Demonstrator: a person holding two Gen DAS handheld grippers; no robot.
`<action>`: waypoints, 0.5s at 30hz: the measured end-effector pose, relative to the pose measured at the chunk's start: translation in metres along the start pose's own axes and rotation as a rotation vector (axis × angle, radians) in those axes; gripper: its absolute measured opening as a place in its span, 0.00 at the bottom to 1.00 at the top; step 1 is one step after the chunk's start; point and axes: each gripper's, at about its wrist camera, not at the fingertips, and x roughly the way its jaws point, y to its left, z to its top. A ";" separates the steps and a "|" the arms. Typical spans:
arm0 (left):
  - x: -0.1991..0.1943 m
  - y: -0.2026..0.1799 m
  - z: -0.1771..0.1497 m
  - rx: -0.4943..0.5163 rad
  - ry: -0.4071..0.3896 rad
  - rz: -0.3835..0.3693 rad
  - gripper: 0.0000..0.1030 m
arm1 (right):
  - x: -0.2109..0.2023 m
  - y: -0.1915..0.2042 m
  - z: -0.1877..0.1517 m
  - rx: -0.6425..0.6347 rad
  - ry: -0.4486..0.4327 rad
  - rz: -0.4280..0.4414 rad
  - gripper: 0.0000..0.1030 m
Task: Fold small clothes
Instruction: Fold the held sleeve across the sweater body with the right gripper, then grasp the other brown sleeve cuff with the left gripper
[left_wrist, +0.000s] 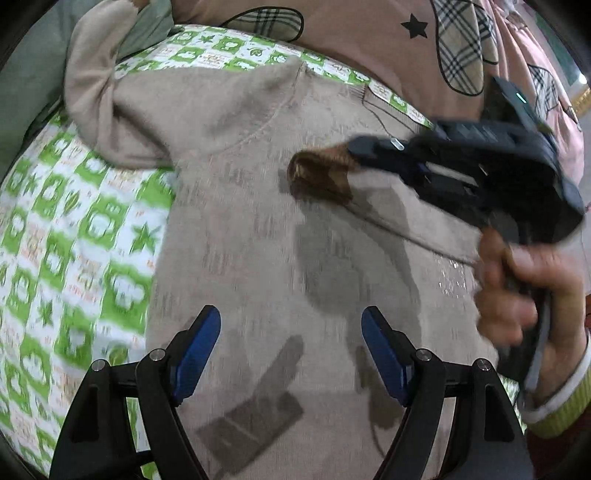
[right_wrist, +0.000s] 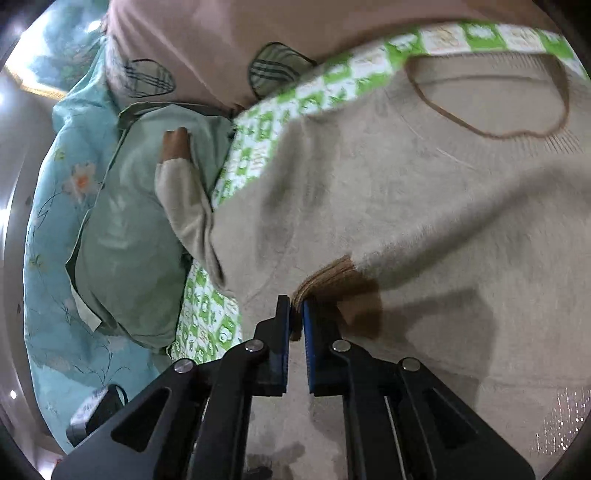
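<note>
Our right gripper (right_wrist: 295, 314) clamps brown ribbed cuff (right_wrist: 332, 275) of beige knit sweater (right_wrist: 424, 177), centre frame; our left gripper (left_wrist: 291, 343) jaws apart, empty.

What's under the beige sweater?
The beige sweater lies on a green-and-white patterned cloth, which shows around its edges. What's beneath the sweater's middle is covered.

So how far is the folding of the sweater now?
Early stage. Done: the beige sweater lies spread on the green checked cloth. In hand: the right gripper is shut on the brown cuff, carrying that sleeve over the body. The left gripper is open, holding nothing. Left: the other sleeve is still stretched out, and the body is unfolded.
</note>
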 end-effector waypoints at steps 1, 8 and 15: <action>0.004 -0.001 0.007 0.003 -0.004 -0.001 0.77 | -0.010 -0.004 -0.003 0.005 -0.014 -0.001 0.10; 0.034 -0.022 0.071 0.122 -0.062 0.055 0.81 | -0.104 -0.044 -0.032 0.063 -0.153 -0.078 0.37; 0.079 -0.023 0.110 0.044 0.018 -0.060 0.59 | -0.169 -0.098 -0.080 0.218 -0.229 -0.166 0.37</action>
